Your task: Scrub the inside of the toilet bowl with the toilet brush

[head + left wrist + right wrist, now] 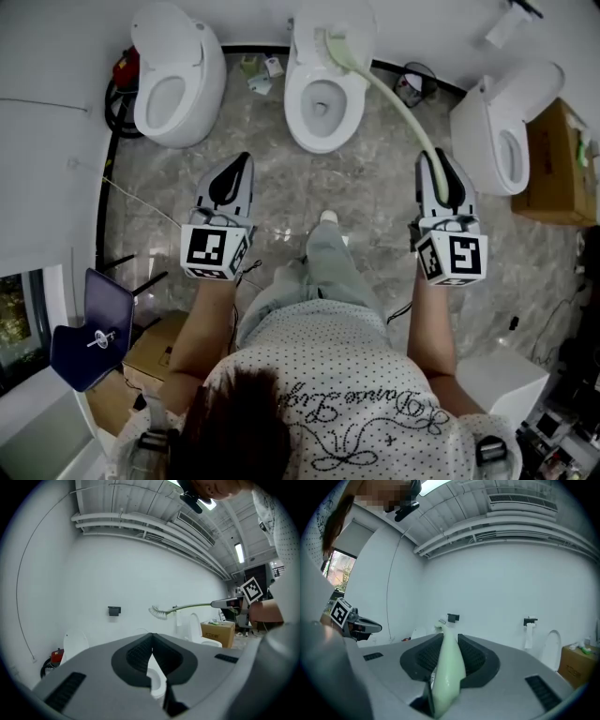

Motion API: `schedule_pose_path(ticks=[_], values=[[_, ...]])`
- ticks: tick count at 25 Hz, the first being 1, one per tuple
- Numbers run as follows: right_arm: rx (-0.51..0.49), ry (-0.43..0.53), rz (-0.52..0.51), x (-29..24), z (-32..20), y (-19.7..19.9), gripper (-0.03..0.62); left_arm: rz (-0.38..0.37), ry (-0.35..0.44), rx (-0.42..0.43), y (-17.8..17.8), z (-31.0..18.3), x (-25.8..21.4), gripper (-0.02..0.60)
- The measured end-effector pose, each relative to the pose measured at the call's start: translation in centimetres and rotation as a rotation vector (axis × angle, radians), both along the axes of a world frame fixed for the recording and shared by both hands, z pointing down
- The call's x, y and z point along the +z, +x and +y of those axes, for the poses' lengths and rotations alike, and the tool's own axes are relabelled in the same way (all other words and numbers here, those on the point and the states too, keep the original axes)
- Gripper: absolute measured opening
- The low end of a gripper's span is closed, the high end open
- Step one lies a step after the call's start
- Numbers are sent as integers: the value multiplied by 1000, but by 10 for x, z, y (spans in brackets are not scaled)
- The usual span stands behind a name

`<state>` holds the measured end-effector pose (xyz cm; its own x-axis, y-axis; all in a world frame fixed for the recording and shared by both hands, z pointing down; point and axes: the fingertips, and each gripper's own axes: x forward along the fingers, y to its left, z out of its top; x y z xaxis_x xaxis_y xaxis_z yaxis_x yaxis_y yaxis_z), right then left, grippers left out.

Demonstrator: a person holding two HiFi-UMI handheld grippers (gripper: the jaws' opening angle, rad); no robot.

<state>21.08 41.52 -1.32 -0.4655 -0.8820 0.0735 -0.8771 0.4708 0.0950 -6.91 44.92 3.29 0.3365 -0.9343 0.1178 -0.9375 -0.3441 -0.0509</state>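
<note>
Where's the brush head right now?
Head view, top centre: the brush head hangs over the back of the middle toilet, behind its bowl, its handle running to the right hand-held gripper.

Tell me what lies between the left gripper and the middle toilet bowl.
Only bare marble floor, as the head view shows. The left gripper hangs short of the middle toilet bowl.

Bright, even overhead light. Strip lamp glows in left gripper view; daylight at window in right gripper view. White wall flat, near shadowless. Floor in head view carries only faint, soft shadows. Both gripper views fisheye: pipes bow, corners black. Brush handle close to lens, soft-focus. Head view dims toward edges.
</note>
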Motion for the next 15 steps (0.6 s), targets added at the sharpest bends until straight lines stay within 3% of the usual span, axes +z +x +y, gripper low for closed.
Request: schedule_pose_path(ticks=[8, 15], values=[[-86, 6, -29, -8, -99, 15, 107, -66, 44, -73, 20, -80, -19, 5], [-150, 30, -49, -18, -160, 24, 107, -54, 74, -143, 31, -126, -32, 5]])
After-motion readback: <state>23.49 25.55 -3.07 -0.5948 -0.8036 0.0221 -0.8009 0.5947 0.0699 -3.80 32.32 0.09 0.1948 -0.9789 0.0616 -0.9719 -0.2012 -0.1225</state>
